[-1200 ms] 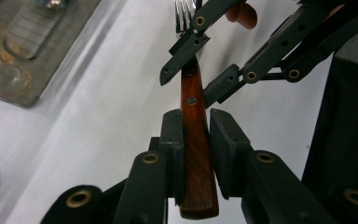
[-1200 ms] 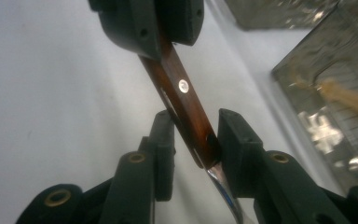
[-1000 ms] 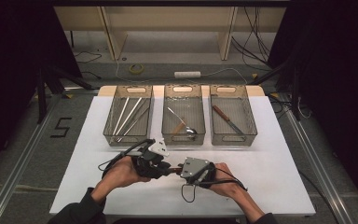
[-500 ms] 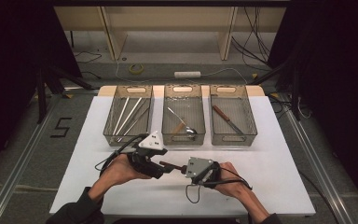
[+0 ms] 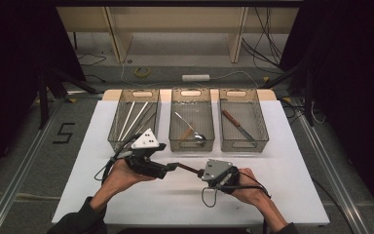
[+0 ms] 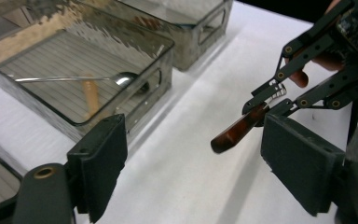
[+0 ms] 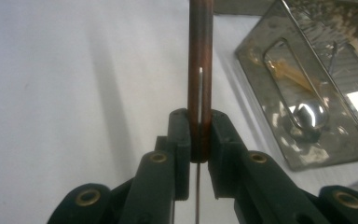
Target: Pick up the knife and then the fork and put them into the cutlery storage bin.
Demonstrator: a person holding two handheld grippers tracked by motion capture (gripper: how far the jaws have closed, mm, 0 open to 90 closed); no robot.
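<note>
Spoon [image 5: 191, 130] lies in middle bin [image 5: 192, 145].

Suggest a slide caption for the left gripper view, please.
Open left gripper facing a brown-handled knife clamped by the right gripper.

1. The right gripper [image 7: 199, 140] rises from six o'clock, its black fingers [image 7: 179, 140] clamped on a brown wooden handle [image 7: 199, 56].
2. The handle runs straight up to twelve o'clock, a thin metal strip along its middle.
3. A clear bin [image 7: 261, 60] at two o'clock holds a spoon [image 7: 307, 114].
4. The white counter [image 7: 74, 70] spreads toward nine o'clock.
</note>
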